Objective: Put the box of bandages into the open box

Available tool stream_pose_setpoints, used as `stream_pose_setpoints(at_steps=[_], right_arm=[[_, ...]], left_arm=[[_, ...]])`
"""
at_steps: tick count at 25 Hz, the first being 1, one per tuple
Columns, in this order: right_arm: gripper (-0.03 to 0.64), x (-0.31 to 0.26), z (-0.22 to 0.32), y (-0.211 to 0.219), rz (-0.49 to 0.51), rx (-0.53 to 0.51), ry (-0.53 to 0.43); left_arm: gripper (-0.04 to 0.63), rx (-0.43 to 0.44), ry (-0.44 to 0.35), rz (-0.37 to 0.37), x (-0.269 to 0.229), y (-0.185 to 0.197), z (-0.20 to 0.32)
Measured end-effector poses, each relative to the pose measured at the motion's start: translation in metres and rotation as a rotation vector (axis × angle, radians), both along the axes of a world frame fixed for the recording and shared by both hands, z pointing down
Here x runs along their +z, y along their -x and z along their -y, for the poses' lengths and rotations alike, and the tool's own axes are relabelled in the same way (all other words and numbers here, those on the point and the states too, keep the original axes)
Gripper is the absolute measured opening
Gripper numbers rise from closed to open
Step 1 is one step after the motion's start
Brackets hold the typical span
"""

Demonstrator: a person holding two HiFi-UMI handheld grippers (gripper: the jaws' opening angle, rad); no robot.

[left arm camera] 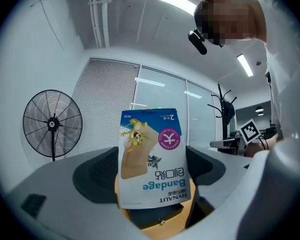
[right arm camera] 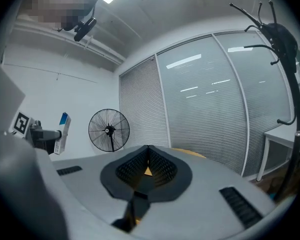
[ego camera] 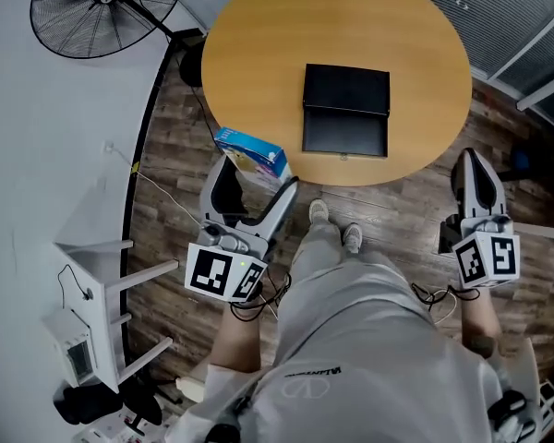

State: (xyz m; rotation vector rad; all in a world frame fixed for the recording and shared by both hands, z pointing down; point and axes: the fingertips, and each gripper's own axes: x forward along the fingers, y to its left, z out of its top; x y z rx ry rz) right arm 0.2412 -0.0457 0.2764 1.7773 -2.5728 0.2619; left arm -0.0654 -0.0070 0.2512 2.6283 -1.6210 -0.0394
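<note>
Nearest the lens: the person's grey trousers (ego camera: 351, 312), with a gripper to either side. The left gripper (ego camera: 257, 181) has its jaws narrowed onto the box of bandages (ego camera: 251, 153), one pad pressing each side. The box stands up past the fingertips, and its print reads upside down in the left gripper view. It is held off the surface, just over the near left edge of the round wooden table (ego camera: 258, 44).

The right gripper (ego camera: 471, 160) has its jaws closed together with nothing between them, and hangs beside the table's near right edge.

The open box (ego camera: 345, 109), black with its lid laid back, sits at the table's middle, well apart from the held box; only bare tabletop lies between.

Floor: dark wood planks (ego camera: 171, 146). A standing fan (ego camera: 106, 7) and a white rack (ego camera: 102, 275) stand to the left. A coat stand (right arm camera: 282, 59) stands before slatted blinds (right arm camera: 140, 104).
</note>
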Motion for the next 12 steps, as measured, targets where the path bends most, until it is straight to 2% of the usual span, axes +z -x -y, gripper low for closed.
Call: stream_pose_setpoints(at_steps=[5, 12], right_arm=[[0.017, 0.002, 0.018, 0.019, -0.008, 0.006, 0.007], [0.017, 0.010, 0.054, 0.050, -0.030, 0.045, 0.033]], left_arm=[[0.424, 0.047, 0.022, 0.017, 0.012, 0.009, 0.023], [0.425, 0.197, 0.082, 0.030, 0.042, 0.011, 0.074]])
